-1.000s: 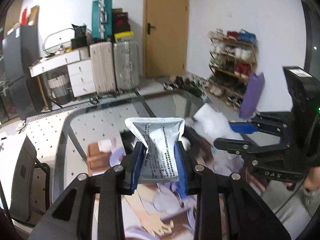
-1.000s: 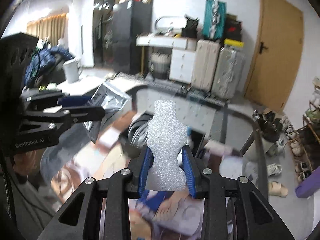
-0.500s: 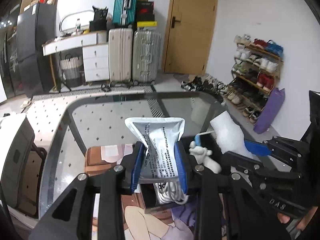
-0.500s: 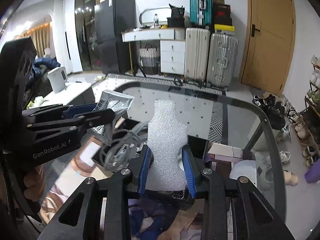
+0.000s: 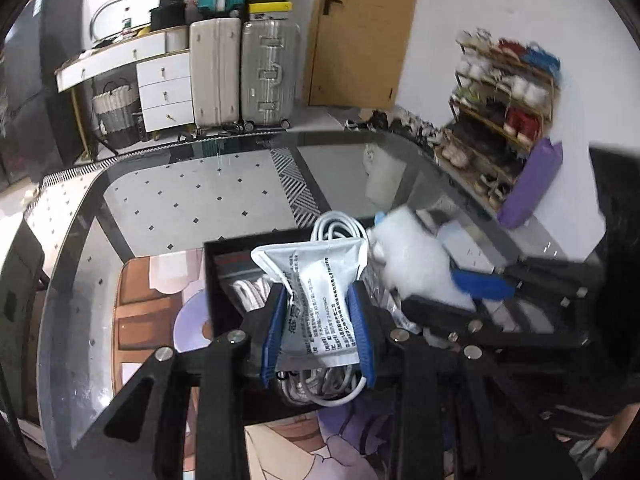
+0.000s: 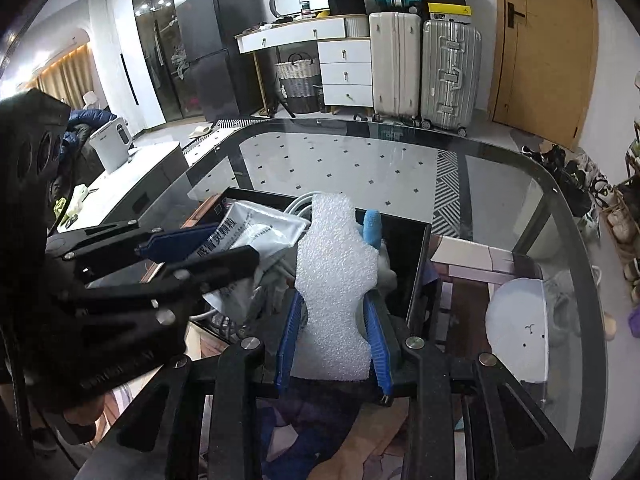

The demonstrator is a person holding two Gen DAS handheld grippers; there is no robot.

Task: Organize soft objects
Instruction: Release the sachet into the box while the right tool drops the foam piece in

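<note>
My left gripper (image 5: 318, 300) is shut on a silver foil packet (image 5: 320, 280) with black print, held over the black box (image 5: 212, 276) on the glass table. My right gripper (image 6: 334, 316) is shut on a white foam piece (image 6: 334, 280) with a waisted outline, also above the box (image 6: 418, 268). Coiled white cable (image 5: 336, 228) lies inside the box. In the right wrist view the left gripper (image 6: 192, 244) comes in from the left with the packet (image 6: 256, 232). The left wrist view shows the foam (image 5: 416, 268) blurred, to the right of the packet.
The glass table (image 6: 360, 160) carries a printed mat (image 5: 140, 312) under the box and a white round object (image 6: 516, 332) at the right. Suitcases (image 6: 424, 68), a white drawer unit (image 6: 344, 68), a shoe rack (image 5: 504, 112) and a wooden door (image 5: 360, 32) stand beyond.
Both grippers have come down and forward with their loads and now hang right over the black box, which fills more of each view.
</note>
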